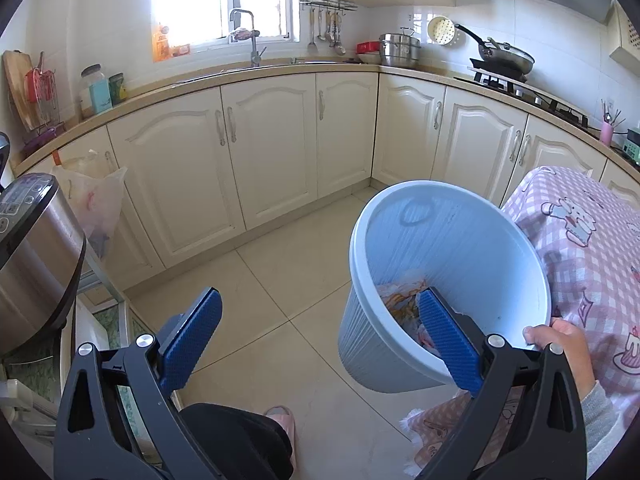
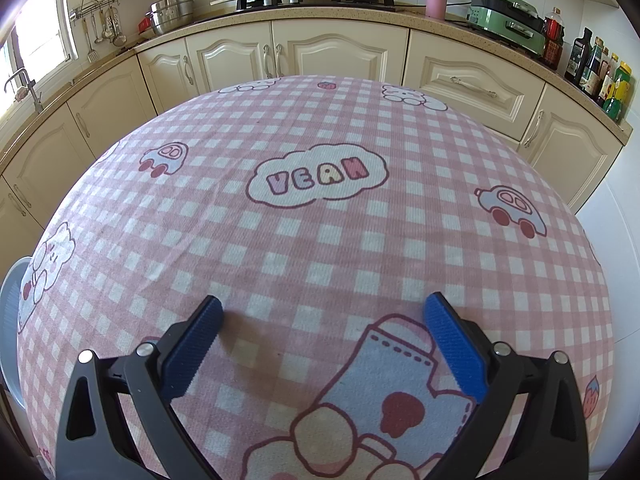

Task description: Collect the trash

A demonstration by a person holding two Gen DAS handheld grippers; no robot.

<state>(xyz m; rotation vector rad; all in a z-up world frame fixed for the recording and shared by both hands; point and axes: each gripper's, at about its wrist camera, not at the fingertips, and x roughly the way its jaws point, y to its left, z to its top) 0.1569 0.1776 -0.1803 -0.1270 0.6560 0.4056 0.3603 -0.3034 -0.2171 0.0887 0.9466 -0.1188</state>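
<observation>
Left wrist view
Left tool [image 1: 320,308]: released, empty, above the floor.
Bin [image 1: 472,240]: tilted beside the bench [image 1: 592,248], a hand [image 1: 560,344] gripping its rim.
Trash [image 1: 400,300]: inside the bin.

Right wrist view
Right tool [image 2: 322,316]: released, empty, over the checked cloth [image 2: 320,240].

Pale blue ribbed plastic waste bin [image 1: 460,248], holding crumpled white, orange and pink scraps [image 1: 402,300]. Pink-and-white gingham cloth [image 2: 320,240] over the table, printed with cartoon cars, bears and a white cloud lettered in pastels. Black-framed fingers [image 2: 200,340] with textured blue pads. Cream panelled cabinet doors [image 1: 272,144]; beige floor tiles [image 1: 296,264].
</observation>
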